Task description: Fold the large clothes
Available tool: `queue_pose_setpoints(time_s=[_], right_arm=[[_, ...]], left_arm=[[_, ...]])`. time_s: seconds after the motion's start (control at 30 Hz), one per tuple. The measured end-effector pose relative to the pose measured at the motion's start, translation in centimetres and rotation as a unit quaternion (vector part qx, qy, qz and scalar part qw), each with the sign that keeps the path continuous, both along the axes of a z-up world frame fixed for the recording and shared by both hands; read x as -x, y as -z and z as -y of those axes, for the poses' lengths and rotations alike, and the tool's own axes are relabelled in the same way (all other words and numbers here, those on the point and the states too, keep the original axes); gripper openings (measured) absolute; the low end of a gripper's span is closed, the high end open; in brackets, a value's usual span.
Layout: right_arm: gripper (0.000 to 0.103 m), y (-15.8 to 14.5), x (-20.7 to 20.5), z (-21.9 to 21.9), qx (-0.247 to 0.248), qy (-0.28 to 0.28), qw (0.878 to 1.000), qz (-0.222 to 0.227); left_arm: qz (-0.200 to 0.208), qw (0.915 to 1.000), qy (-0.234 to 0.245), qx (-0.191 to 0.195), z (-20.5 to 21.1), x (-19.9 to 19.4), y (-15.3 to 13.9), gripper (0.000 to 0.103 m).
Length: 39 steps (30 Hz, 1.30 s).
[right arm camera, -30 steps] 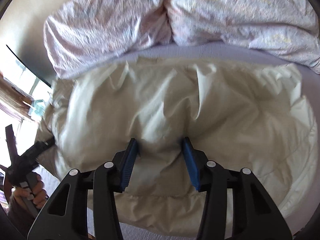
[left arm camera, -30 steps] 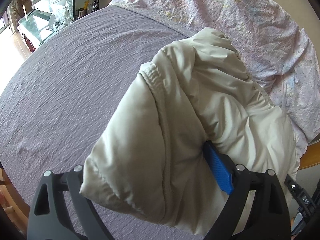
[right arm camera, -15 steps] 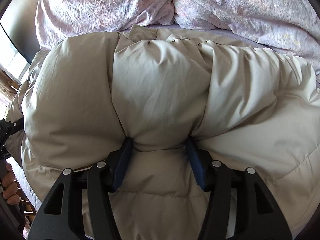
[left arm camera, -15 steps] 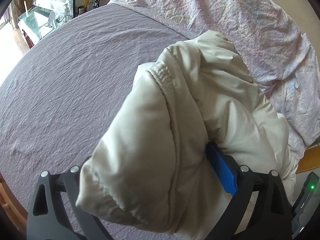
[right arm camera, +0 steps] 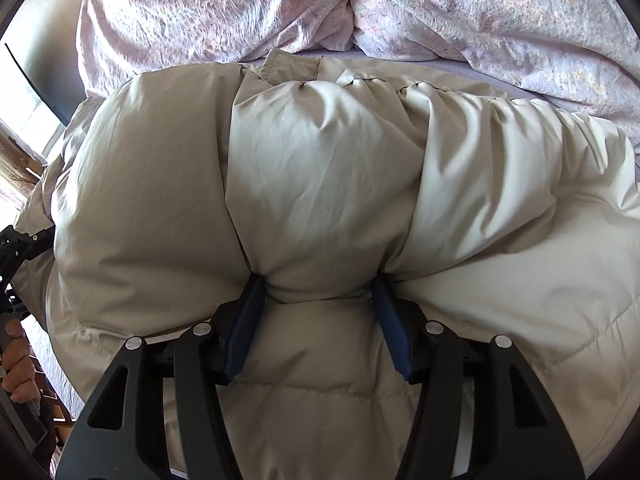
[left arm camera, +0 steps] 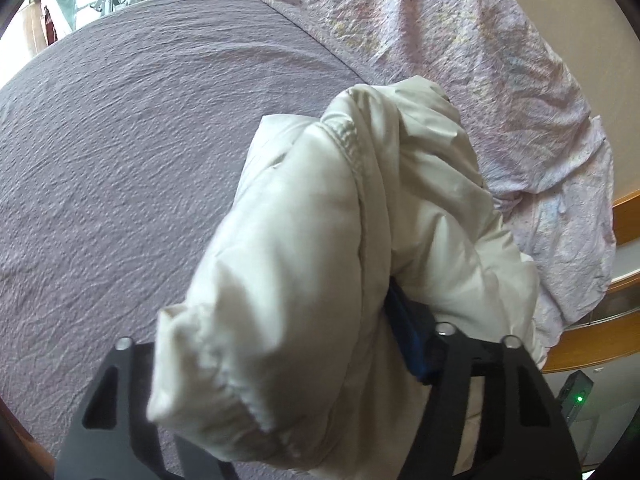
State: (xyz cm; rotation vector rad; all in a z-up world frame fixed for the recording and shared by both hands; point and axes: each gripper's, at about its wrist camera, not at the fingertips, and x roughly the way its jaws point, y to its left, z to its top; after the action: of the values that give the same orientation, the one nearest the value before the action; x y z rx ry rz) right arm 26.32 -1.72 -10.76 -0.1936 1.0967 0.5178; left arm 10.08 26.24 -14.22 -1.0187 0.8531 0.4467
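Between both hand-held grippers' blue pads [right arm camera: 394, 330] bulges the padded jacket [right arm camera: 320, 184].

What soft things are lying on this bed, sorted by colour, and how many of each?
Beige puffer jacket: 1
Pink floral pillows: 2
Purple bedsheet: 1
Total: 4

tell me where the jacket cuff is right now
In the left wrist view the cuff sits low and left of centre, over the purple sheet, at the end of the jacket sleeve bunched between the left gripper's fingers.
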Motion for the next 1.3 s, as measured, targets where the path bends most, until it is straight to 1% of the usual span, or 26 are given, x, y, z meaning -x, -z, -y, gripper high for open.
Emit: queue_pose_setpoints(time_s=[0.03,0.07,0.1,0.13,0.23,0.47,0.6,0.73,0.93,1.07,1.2,1.3], right_arm=[[0.058,0.0,0.0,0.0,0.0,0.0,1.0,0.0],[0.058,0.0,0.0,0.0,0.0,0.0,1.0,0.0],[0.058,0.0,0.0,0.0,0.0,0.0,1.0,0.001],[0.058,0.0,0.0,0.0,-0.001,0.0,1.0,0.001],[0.058,0.0,0.1,0.0,-0.001,-0.001,1.0,0.002],[0.058,0.1,0.1,0.0,-0.001,-0.001,1.0,0.003],[0.058,0.1,0.1,0.0,-0.002,-0.002,1.0,0.002],[0.058,0.1,0.0,0.1,-0.006,-0.003,1.0,-0.001],[0.058,0.0,-0.4,0.7,-0.02,-0.004,1.0,-0.012],[0.058,-0.3,-0.7,1.6,-0.033,-0.01,0.999,-0.021],[0.058,-0.9,-0.9,3.3,-0.043,-0.01,0.999,-0.029],[0.058,-1.7,-0.7,5.4,-0.054,-0.01,0.998,-0.019]], left_arm=[[0.006,1.0,0.002,0.0,0.0,0.1,-0.3,0.045],[0.012,0.9999,0.006,-0.001,0.1,0.1,-0.6,0.041],[0.02,0.9997,0.011,-0.002,0.2,0.2,-1.2,0.034],[0.024,0.9996,0.014,-0.003,0.3,0.2,-1.6,0.03],[0.042,0.9988,0.023,-0.013,0.9,0.2,-3.4,0.026],[0.097,0.9932,0.053,-0.035,3.3,-0.2,-8.5,0.025],[0.129,0.9864,0.089,-0.049,6.2,-1.4,-11.7,0.025],[0.151,0.9788,0.125,-0.059,9.4,-2.3,-13.9,0.025],[0.17,0.9672,0.175,-0.069,13.9,-4.1,-16.0,0.025],[0.175,0.9609,0.198,-0.082,16.4,-5.0,-16.9,0.026],[0.176,0.9548,0.219,-0.097,19.0,-5.9,-17.5,0.027],[0.175,0.9512,0.233,-0.101,20.9,-6.6,-17.7,0.027]])
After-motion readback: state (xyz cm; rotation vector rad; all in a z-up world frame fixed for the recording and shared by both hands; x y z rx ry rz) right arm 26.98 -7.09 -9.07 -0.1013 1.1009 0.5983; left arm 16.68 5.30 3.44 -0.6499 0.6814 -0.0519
